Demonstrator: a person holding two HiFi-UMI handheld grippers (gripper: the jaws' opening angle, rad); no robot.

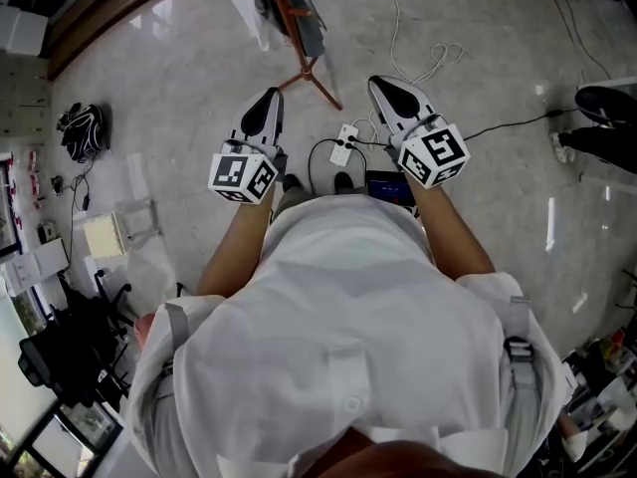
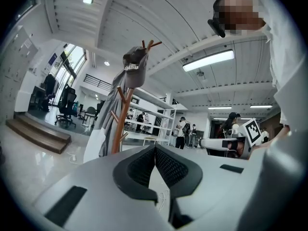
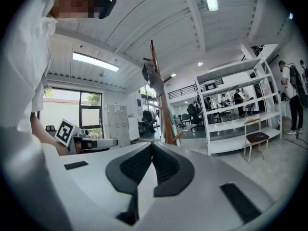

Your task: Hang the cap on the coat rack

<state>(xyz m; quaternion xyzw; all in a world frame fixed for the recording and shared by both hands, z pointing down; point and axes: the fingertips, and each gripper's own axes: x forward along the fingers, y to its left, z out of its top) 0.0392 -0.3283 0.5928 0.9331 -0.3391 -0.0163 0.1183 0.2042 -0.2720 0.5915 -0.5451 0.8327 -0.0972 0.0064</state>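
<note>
Head view: above the person, facing steeply down at the floor (image 1: 179,88); left gripper (image 1: 271,96) and right gripper (image 1: 376,84) close below.
Left gripper view: low, tilted up along its jaws towards the rack (image 2: 120,124) and ceiling (image 2: 144,13).
Right gripper view: likewise.
Shared: the rack, in all three views.

Two grippers were seen: left gripper (image 1: 269,98), right gripper (image 1: 384,88). Two marker cubes: left cube (image 1: 242,175), right cube (image 1: 434,154). One cap (image 2: 134,66). One coat rack (image 2: 120,117). One power strip (image 1: 344,144) lay on floor. One white shelf (image 3: 236,114) stood far right. One chair (image 3: 255,138) stood near it.
</note>
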